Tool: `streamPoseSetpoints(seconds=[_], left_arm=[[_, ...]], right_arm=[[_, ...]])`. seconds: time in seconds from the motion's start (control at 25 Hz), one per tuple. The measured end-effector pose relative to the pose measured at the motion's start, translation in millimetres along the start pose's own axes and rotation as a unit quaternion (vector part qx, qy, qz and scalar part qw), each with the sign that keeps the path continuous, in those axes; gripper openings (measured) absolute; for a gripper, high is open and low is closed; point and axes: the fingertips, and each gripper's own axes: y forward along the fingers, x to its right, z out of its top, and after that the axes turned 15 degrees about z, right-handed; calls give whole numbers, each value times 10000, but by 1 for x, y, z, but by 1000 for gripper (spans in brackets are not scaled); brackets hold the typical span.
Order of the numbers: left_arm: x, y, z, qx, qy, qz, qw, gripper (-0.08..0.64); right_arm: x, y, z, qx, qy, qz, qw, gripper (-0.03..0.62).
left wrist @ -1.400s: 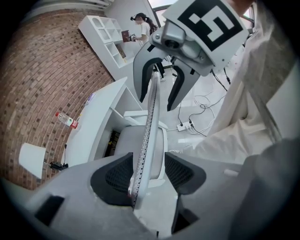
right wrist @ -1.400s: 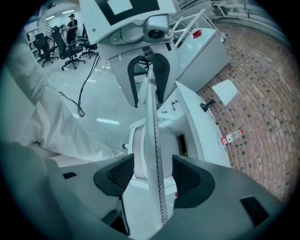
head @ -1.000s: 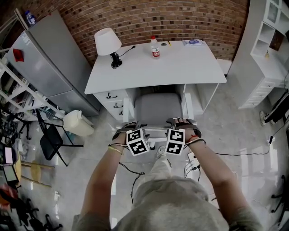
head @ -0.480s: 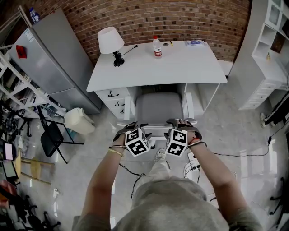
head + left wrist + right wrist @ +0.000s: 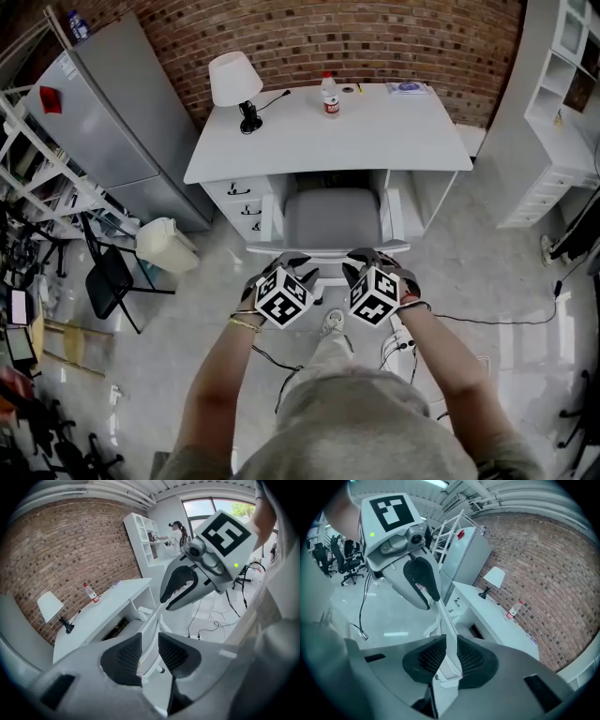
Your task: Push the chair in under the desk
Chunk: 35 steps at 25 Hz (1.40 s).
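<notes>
The grey-seated chair sits tucked between the white desk's drawer unit and its right leg. Its white back faces me. My left gripper straddles the back's top edge on the left. Its jaws have just been closing, and in the left gripper view the chair back lies between pads that still stand a little apart. My right gripper has just been closing too. In the right gripper view its pads press on the thin chair back.
A lamp and a bottle stand on the desk. A grey fridge, a white bin and a black folding chair are at the left. White shelves are at the right, and cables lie on the floor by my feet.
Both grippers have rolled and lifted slightly at the chair back's top edge, and their jaws have narrowed around it. The chair stays in place under the desk.
</notes>
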Motion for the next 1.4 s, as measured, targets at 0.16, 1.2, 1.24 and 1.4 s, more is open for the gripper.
streamPoseSetpoints(seconds=[0.16,1.2,1.24,1.4], left_arm=[[-1,-8,1,121,-250,238,9993,60],[8,-78,33,997,-2806,894,9504,9],[8,-80,35,1038,-2851,918,9484,9],[11,-91,39,1200,-3052,915,9403,9]], right_arm=[[-1,-9,4,229,283,-157,9992,37],[-38,-74,14,2101,2340,-404,9484,8],[-39,-74,12,2133,2389,-423,9464,8],[-47,-80,9,2282,2560,-476,9382,8]])
